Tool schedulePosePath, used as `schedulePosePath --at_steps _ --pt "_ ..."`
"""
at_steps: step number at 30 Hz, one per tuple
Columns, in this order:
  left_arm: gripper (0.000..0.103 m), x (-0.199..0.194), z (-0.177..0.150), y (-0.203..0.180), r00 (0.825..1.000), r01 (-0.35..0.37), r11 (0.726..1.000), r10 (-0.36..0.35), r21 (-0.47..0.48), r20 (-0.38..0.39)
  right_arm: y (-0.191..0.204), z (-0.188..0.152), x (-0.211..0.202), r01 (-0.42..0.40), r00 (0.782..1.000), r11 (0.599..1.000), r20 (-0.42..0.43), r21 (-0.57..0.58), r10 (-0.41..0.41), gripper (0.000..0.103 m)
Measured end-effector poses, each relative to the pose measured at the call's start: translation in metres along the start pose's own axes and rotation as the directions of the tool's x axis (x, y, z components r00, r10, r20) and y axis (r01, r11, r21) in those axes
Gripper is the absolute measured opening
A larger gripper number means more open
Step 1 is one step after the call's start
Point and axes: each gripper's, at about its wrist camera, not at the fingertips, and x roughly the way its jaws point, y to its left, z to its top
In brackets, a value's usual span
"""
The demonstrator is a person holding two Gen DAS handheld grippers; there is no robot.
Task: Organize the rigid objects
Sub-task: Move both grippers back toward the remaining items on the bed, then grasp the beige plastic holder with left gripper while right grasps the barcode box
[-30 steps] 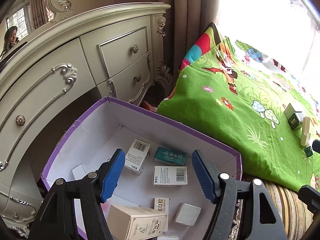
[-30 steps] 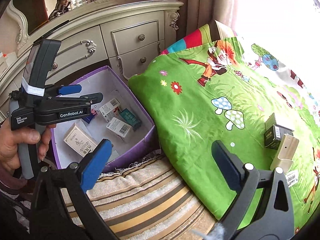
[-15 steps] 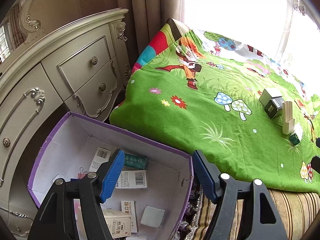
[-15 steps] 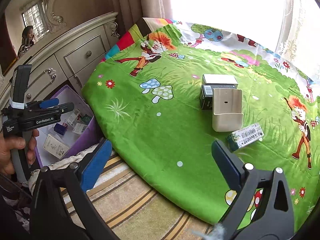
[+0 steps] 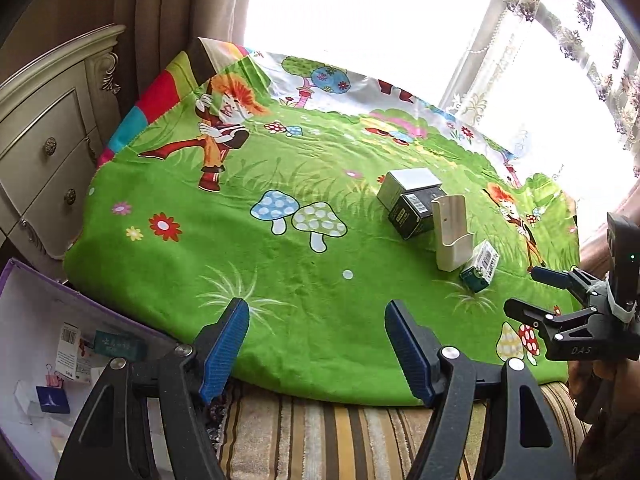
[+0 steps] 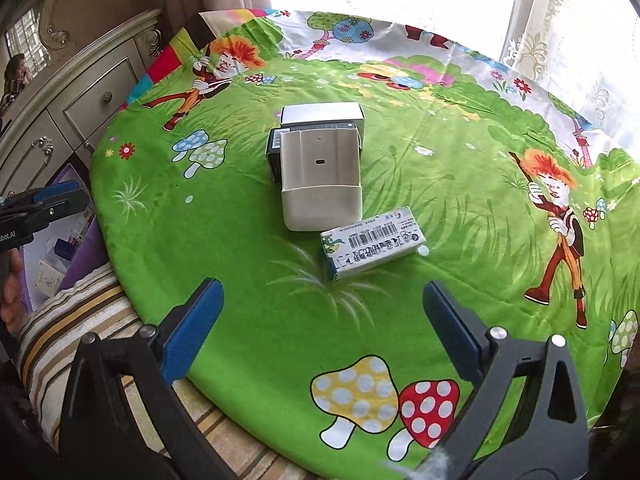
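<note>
On the green cartoon blanket (image 6: 440, 184) lie a cream plastic holder (image 6: 320, 180), a white box (image 6: 320, 114) and a black box (image 6: 274, 152) behind it, and a small barcode box (image 6: 372, 242) in front. They also show in the left wrist view: the holder (image 5: 452, 232), the black box (image 5: 412, 216), the barcode box (image 5: 480, 266). My right gripper (image 6: 320, 332) is open and empty, just short of the barcode box. My left gripper (image 5: 316, 344) is open and empty over the blanket's near edge.
A purple-rimmed cardboard box (image 5: 24, 280) with several small boxes in it stands at the lower left, beside a cream dresser (image 5: 44, 140). A striped cover (image 5: 320, 436) lies under the blanket. Bright curtained windows stand behind.
Both grippers have swung right, away from the purple box and toward the items on the blanket. The right gripper has come closer to the barcode box. Both stay open.
</note>
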Motion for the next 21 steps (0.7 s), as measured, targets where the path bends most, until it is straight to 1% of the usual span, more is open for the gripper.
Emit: schedulePosePath --at_steps 2,3,7,10,13,17,21 --pt "0.071 0.014 0.005 -0.011 0.995 0.091 0.996 -0.091 -0.009 -0.03 -0.006 0.001 0.007 0.0 1.0 1.0 -0.008 -0.014 0.0 0.101" --pt "0.071 0.021 0.008 -0.017 0.991 0.123 0.992 -0.123 -0.009 -0.042 -0.009 0.002 0.01 0.001 1.0 1.0 -0.008 -0.018 -0.001 0.101" --pt "0.071 0.045 0.018 -0.045 0.975 0.21 0.977 -0.208 0.023 -0.076 -0.016 0.008 0.02 -0.003 1.0 0.999 -0.013 -0.046 0.002 0.101" --pt "0.071 0.063 0.029 -0.061 0.956 0.28 0.96 -0.276 0.025 -0.102 -0.016 0.012 0.029 0.012 1.0 0.996 -0.02 -0.092 -0.014 0.101" --pt "0.071 0.084 0.036 -0.073 0.937 0.329 0.944 -0.323 0.024 -0.134 -0.019 0.015 0.037 0.014 1.0 0.993 -0.024 -0.115 -0.017 0.101" --pt "0.071 0.112 0.041 -0.086 0.919 0.36 0.933 -0.352 0.013 -0.179 -0.027 0.019 0.046 0.011 0.999 0.994 -0.031 -0.109 -0.015 0.101" --pt "0.071 0.135 0.044 -0.092 0.911 0.364 0.931 -0.356 -0.001 -0.206 -0.03 0.02 0.052 0.007 0.999 0.994 -0.031 -0.113 -0.011 0.101"
